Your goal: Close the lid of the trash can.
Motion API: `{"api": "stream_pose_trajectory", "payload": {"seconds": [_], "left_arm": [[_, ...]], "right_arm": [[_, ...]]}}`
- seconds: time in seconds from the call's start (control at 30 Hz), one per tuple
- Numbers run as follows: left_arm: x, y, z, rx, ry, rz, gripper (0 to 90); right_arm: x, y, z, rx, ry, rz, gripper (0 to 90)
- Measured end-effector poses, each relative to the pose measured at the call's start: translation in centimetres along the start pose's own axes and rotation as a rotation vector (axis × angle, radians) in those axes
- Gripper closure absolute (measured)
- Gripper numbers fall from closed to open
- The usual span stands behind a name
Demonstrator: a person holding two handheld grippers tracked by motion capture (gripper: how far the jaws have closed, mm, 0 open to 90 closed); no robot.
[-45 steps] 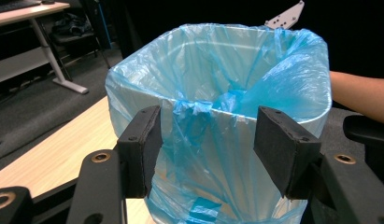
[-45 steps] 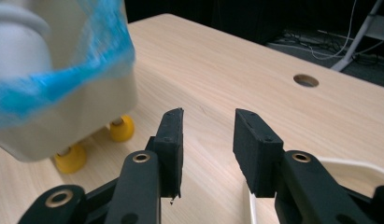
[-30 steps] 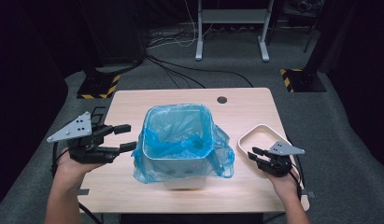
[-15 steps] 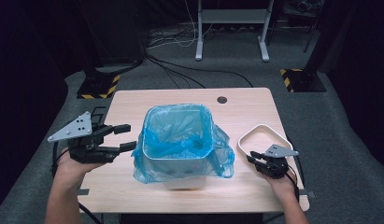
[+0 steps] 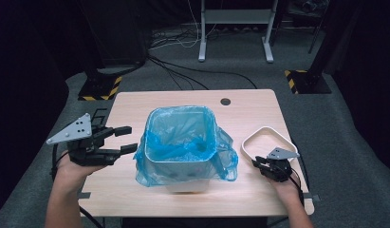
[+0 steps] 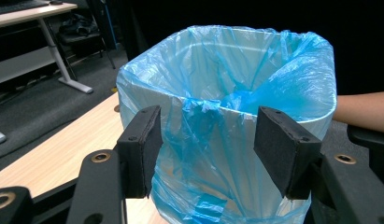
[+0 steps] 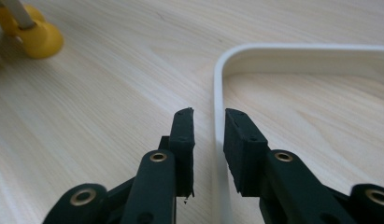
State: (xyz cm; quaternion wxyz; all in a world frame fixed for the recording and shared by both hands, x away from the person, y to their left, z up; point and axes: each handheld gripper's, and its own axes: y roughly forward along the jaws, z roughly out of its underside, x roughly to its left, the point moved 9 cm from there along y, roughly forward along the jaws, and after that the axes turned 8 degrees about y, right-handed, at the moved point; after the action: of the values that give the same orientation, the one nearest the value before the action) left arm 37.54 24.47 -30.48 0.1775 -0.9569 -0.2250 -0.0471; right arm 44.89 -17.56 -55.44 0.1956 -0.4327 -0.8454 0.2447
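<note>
One bin (image 5: 183, 142) with blue bag (image 6: 236, 93) mid-worktop (image 5: 135, 102). Left gripper (image 5: 117, 140) wide open beside it, empty. Right gripper (image 7: 208, 140) nearly closed straddling one white tray (image 7: 273, 56) rim. Yellow thing (image 7: 35, 37) nearby.

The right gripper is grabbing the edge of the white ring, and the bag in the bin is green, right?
Not quite: the bag lining the bin is blue, not green, as the left gripper view shows up close. The rest holds: the right gripper has its jaws on either side of the white ring's edge, nearly closed on it.
</note>
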Motion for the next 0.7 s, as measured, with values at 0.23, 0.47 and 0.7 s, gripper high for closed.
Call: {"api": "stream_pose_trajectory", "payload": {"seconds": [0.23,0.47,0.7], "left_arm": [[0.12,-0.08,0.06,0.000,-0.003,-0.002,41.0],[0.14,-0.02,0.10,-0.002,-0.007,-0.001,41.0],[0.19,0.02,0.24,0.004,-0.010,0.000,41.1]], "right_arm": [[-0.30,0.44,0.55,0.039,0.000,0.003,82.8],[-0.33,0.52,0.55,0.039,0.013,-0.009,83.3],[-0.41,0.85,0.80,0.053,0.017,-0.011,81.7]]}}
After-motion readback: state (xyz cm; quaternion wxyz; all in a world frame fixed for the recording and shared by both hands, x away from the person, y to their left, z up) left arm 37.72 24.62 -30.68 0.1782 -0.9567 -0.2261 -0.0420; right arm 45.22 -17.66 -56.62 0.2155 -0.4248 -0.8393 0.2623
